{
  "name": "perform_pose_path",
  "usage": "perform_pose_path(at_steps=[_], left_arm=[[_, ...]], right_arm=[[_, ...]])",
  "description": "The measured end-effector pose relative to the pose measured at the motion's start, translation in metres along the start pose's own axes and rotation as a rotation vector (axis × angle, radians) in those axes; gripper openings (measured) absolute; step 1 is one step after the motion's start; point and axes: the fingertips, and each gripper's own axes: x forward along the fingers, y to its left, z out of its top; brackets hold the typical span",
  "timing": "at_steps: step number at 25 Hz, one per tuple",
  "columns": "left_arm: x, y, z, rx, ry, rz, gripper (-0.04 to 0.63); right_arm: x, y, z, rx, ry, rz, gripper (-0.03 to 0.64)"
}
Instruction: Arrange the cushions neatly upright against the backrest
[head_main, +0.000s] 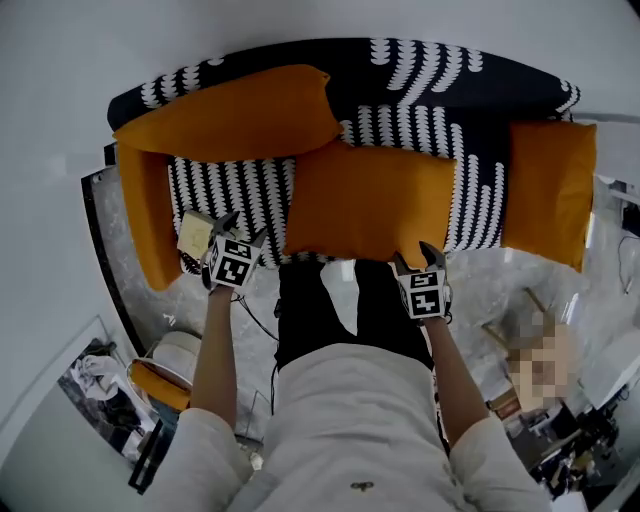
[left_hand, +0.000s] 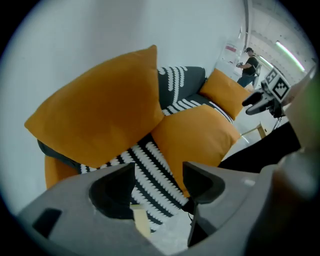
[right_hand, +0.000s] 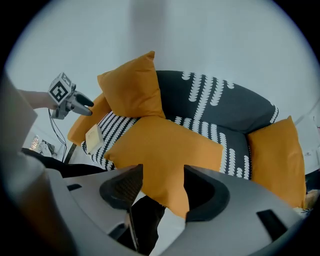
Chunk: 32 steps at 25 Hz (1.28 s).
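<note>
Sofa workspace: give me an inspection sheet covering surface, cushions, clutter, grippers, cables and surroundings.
Surface: patterned sofa seat, black and white.
Job's things: left cushion leans on backrest; middle cushion lies flat on seat; right cushion stands at right end.
Clutter: pale card on seat.
Grippers: left gripper open, empty; right gripper open at middle cushion's front edge.
Cables: thin cables by sofa's left front.
Surroundings: white wall; marbled floor.

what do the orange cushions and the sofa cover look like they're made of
Orange cushions: probably a soft, plain cloth over stuffing. The finish is matte with no shine, and they sag and crease at the corners. Sofa cover: upholstery fabric, matte and dark with rows of white scallop marks. Whether these are printed or woven can't be told.
</note>
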Motion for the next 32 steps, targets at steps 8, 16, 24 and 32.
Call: perform_pose_path(at_steps=[8,16,24,32], left_arm=[[0.063,-0.138,-0.050,-0.051,0.182,-0.070,0.305],[0.132,-0.164,-0.093,-0.069,0.277,-0.007,0.361],[0.184,-0.139,-0.139,-0.069,0.456,0.041,0.388],[0.193,-0.134,-0.130,-0.054,0.530,0.022,0.214]], right_arm=[[0.022,-0.062,-0.096,-0.070,0.094,0.080,0.241],[0.084,-0.085,-0.170,-0.187,0.242,0.089,0.321],[0.143,-0.099,-0.218,-0.264,0.395,0.026,0.331],[0.150,-0.102,-0.211,-0.209,0.497,-0.029,0.288]])
